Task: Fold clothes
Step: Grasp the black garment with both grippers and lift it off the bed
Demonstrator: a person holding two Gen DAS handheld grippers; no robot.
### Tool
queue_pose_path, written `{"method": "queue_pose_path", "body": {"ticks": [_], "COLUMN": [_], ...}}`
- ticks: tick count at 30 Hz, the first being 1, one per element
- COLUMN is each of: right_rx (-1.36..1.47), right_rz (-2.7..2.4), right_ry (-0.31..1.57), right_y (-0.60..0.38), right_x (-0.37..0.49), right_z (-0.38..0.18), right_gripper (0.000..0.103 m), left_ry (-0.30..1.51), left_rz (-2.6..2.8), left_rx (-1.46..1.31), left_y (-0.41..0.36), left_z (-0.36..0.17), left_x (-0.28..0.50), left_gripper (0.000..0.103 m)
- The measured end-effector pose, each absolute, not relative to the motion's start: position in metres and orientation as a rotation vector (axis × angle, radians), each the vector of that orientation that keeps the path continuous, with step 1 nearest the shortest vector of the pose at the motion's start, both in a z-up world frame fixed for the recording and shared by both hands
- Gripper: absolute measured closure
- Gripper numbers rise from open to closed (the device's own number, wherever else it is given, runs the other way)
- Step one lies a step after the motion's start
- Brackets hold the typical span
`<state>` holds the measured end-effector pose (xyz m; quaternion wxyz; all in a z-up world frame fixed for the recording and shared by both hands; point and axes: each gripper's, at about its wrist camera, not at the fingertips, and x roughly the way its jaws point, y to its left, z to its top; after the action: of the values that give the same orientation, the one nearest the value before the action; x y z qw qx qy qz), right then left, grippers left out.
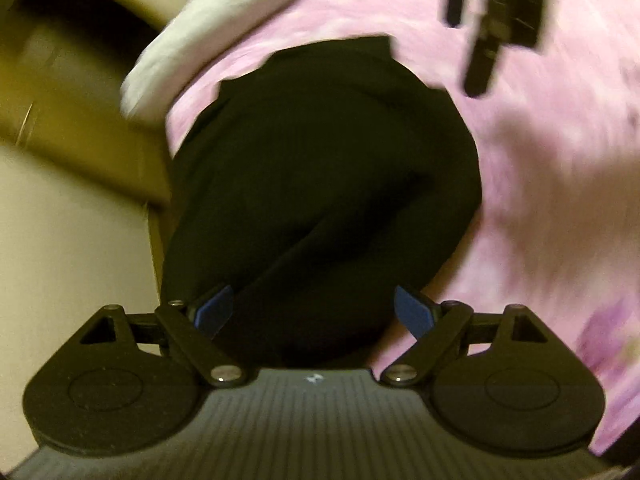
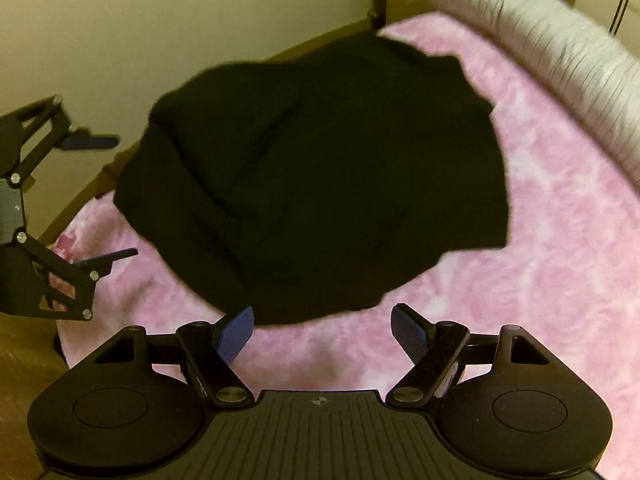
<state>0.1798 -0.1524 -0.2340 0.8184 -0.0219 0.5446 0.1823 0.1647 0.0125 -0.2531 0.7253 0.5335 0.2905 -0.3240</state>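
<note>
A black garment (image 2: 320, 176) lies folded in a rounded heap on the pink fluffy blanket (image 2: 560, 264). It also fills the middle of the left wrist view (image 1: 320, 184). My left gripper (image 1: 314, 310) is open, its blue pads at the garment's near edge, with nothing held. My right gripper (image 2: 322, 330) is open and empty just short of the garment's near edge. The left gripper also shows in the right wrist view (image 2: 108, 196), open at the garment's left side. The right gripper's fingers (image 1: 480, 68) hang into the top of the left wrist view.
A white ribbed blanket roll (image 2: 552, 64) lies along the far right of the bed, also in the left wrist view (image 1: 192, 40). The bed's left edge drops to a wooden frame (image 1: 80, 128) and a cream floor (image 2: 120, 40).
</note>
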Motion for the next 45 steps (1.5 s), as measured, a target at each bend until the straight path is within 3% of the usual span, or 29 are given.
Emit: {"method": "queue_pose_path", "body": {"ticks": [3, 8, 10, 11, 13, 14, 22, 29, 35, 40, 45], "right_rx": [0.183, 0.562, 0.685, 0.728, 0.799, 0.803, 0.808, 0.802, 0.857, 0.880, 0.748], "right_rz": [0.277, 0.139, 0.113, 0.101, 0.076, 0.077, 0.183, 0.262, 0.173, -0.015, -0.189], "right_ry": [1.210, 1.188, 1.168, 1.162, 1.154, 1.146, 0.919, 0.795, 0.771, 0.713, 0.646], "right_y": [-0.171, -0.203, -0.210, -0.213, -0.218, -0.220, -0.271, -0.338, -0.420, -0.525, -0.588], "right_x": [0.196, 0.211, 0.213, 0.213, 0.214, 0.214, 0.194, 0.123, 0.041, -0.084, -0.163], "right_z": [-0.271, -0.322, -0.340, -0.344, -0.350, -0.346, -0.248, -0.182, -0.148, -0.120, -0.046], "right_gripper": [0.024, 0.024, 0.024, 0.027, 0.086, 0.091, 0.093, 0.093, 0.093, 0.093, 0.093], "left_ry": [0.601, 0.704, 0.703, 0.700, 0.702, 0.703, 0.651, 0.592, 0.606, 0.595, 0.541], "left_rz": [-0.777, -0.860, -0.848, -0.843, -0.858, -0.866, -0.856, -0.938, -1.063, -1.325, -1.649], "left_rx": [1.259, 1.198, 1.193, 1.190, 1.148, 1.125, 0.997, 0.962, 0.877, 0.799, 0.693], "left_y": [0.012, 0.010, 0.011, 0.012, 0.018, 0.020, 0.017, -0.047, -0.140, -0.256, -0.377], "left_z": [-0.274, -0.281, -0.278, -0.276, -0.264, -0.258, -0.187, -0.134, -0.112, -0.106, -0.088], "left_x": [0.177, 0.200, 0.206, 0.208, 0.213, 0.216, 0.201, 0.124, 0.027, -0.068, -0.155], "left_gripper": [0.018, 0.055, 0.085, 0.089, 0.097, 0.098, 0.103, 0.103, 0.103, 0.103, 0.103]}}
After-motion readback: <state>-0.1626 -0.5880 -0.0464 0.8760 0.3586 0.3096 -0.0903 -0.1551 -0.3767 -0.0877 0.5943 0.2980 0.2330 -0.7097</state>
